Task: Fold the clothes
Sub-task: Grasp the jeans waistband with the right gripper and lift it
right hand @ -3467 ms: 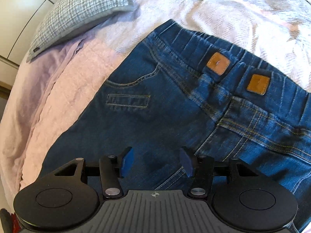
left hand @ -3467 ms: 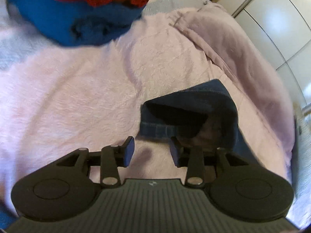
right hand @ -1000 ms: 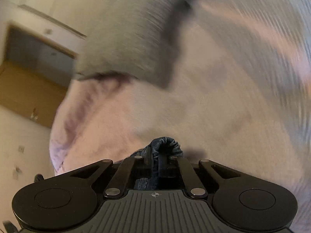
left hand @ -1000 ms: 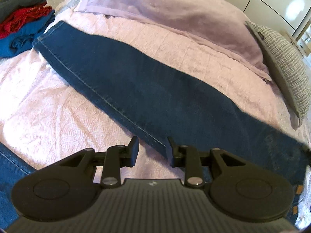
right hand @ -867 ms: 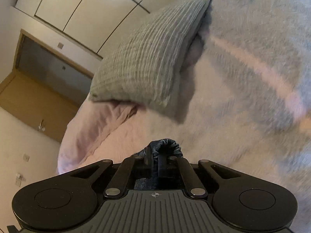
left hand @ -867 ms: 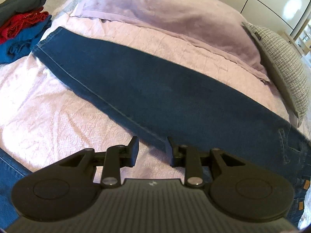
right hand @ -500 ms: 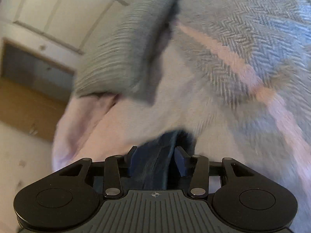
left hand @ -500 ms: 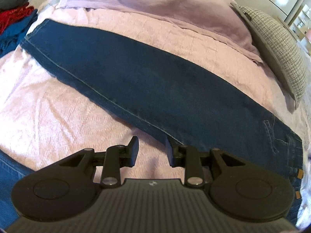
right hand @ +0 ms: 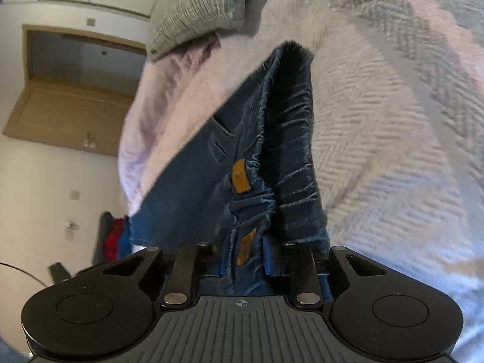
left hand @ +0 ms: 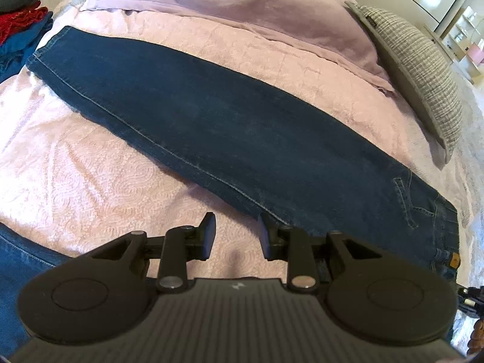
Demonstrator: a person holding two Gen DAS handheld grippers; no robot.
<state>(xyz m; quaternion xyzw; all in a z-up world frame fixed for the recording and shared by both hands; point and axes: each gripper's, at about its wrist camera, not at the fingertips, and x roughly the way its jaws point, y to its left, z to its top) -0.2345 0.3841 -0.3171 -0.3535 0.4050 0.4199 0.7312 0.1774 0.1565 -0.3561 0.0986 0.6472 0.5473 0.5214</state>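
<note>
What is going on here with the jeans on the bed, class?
A person is folding clothes with two handheld grippers. The jeans lie stretched out across the pink bedspread. The right gripper is open, with the waistband between its fingers. The left gripper is open and empty near the jeans' edge.

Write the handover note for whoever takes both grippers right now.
Left gripper: open, empty, hovering over the pink bedspread at the near seam of the jeans.
Right gripper: open, with the bunched waistband lying between its fingers, not clamped.
Jeans: stretched long across the bed, legs stacked, hem toward the pile of folded clothes, waist near the grey pillow.
Done: jeans halved lengthwise and laid out.
Left: likely fold hem to waist, fold once more, then add to the pile.
</note>
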